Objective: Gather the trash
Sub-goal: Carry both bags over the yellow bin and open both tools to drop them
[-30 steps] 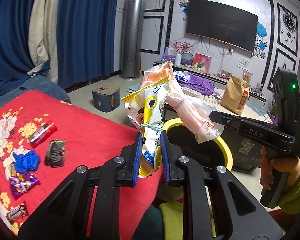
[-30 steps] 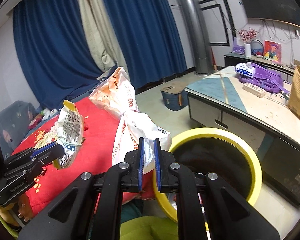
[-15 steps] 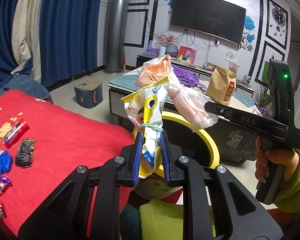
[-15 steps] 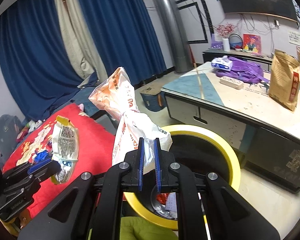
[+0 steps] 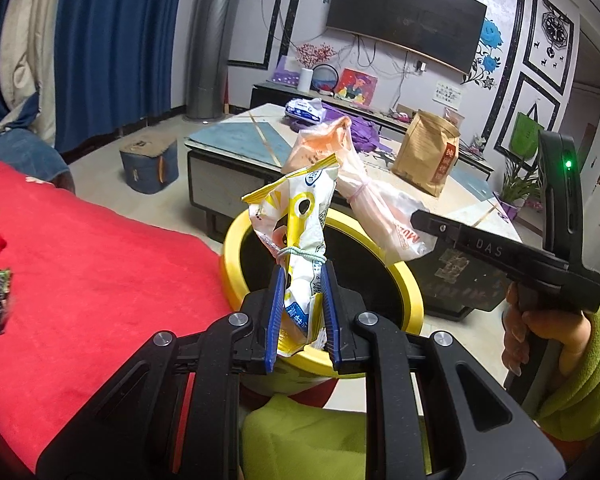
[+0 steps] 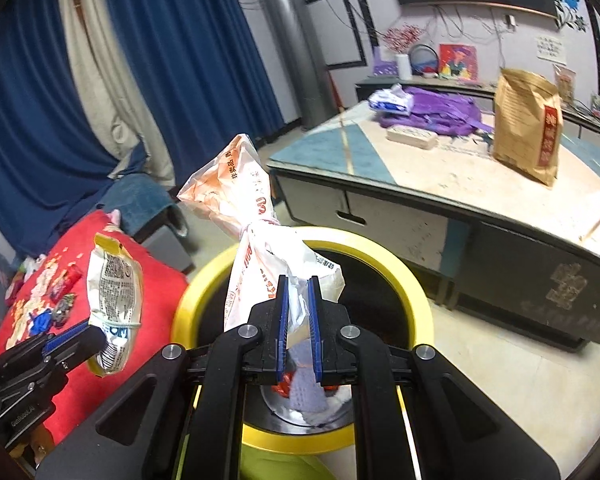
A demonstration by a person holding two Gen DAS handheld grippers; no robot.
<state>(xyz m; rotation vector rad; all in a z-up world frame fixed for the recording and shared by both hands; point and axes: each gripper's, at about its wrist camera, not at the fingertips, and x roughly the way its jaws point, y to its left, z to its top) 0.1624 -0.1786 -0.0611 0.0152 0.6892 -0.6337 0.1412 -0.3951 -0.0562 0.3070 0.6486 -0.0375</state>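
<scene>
Both grippers have swung from the red floral cloth (image 5: 100, 280) toward the yellow-rimmed black bin (image 6: 400, 272). Its contents are blurred. The left gripper (image 5: 302, 312) pinches a banded yellow-white wrapper (image 5: 300, 232), the right gripper (image 6: 298, 312) a knotted orange-white plastic bag (image 6: 256, 240), both upright above the bin

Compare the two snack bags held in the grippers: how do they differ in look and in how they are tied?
The yellow-and-white bag in the left gripper is smaller and bound low with a pale elastic band; the orange-and-white bag in the right gripper is longer and cinched near its middle.

The yellow-and-white bag stands fairly upright; the orange-and-white bag leans to the left in the right wrist view.

Both are crumpled, pinched at the lower end, and held at the yellow-rimmed bin.
</scene>
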